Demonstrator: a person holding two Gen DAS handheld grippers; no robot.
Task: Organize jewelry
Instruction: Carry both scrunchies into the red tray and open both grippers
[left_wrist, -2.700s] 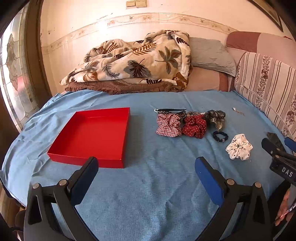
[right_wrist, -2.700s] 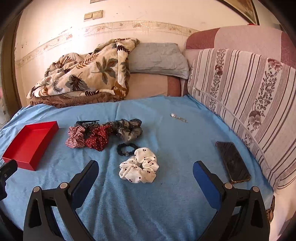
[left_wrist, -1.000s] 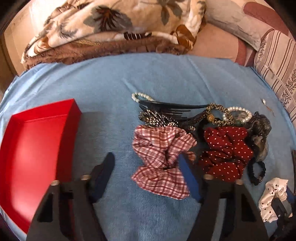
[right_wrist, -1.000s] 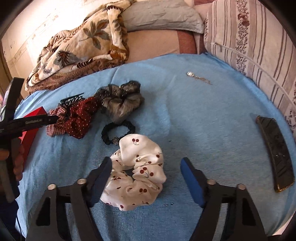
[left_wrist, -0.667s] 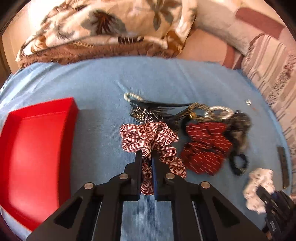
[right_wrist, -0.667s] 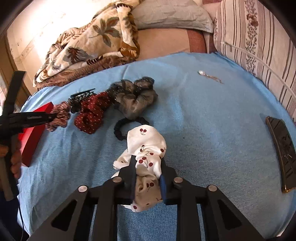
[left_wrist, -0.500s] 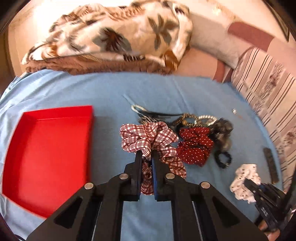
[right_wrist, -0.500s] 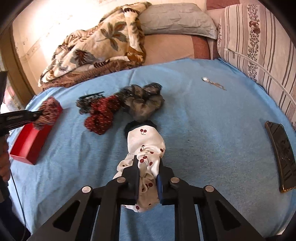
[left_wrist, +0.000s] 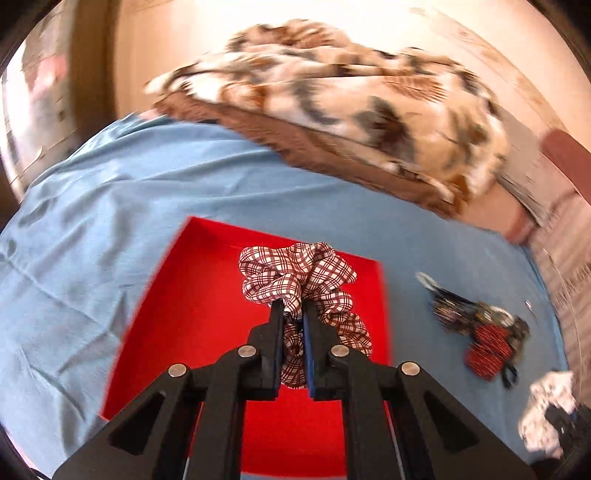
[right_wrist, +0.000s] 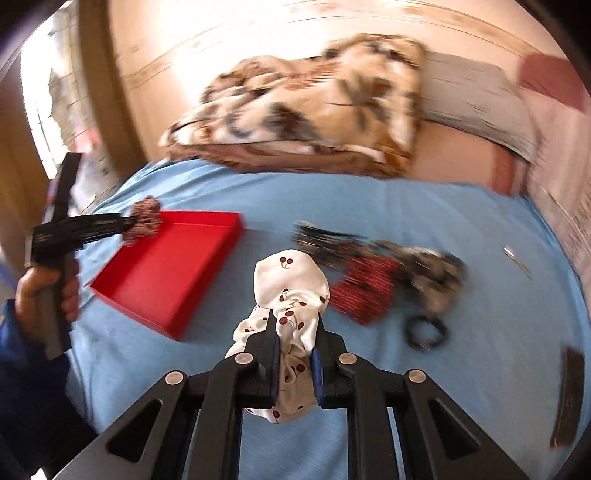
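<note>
The left gripper (left_wrist: 293, 308) is clamped on a red-and-white plaid fabric scrunchie (left_wrist: 303, 273), which bunches ahead of its fingertips over the open, shallow red rectangular box (left_wrist: 192, 314) on the blue bedsheet (left_wrist: 92, 206). The right gripper (right_wrist: 295, 321) pinches a white cherry-print fabric scrunchie (right_wrist: 290, 280) above the sheet; the box lies ahead to its left, and a dark red dotted scrunchie (right_wrist: 364, 291) with blurred dark hair accessories to its right.

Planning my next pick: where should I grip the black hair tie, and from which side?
Pinch one arc of the black hair tie's thin ring, coming from above. It lies flat on the blue sheet. Use the near arc, away from the grey scrunchie behind it.
</note>
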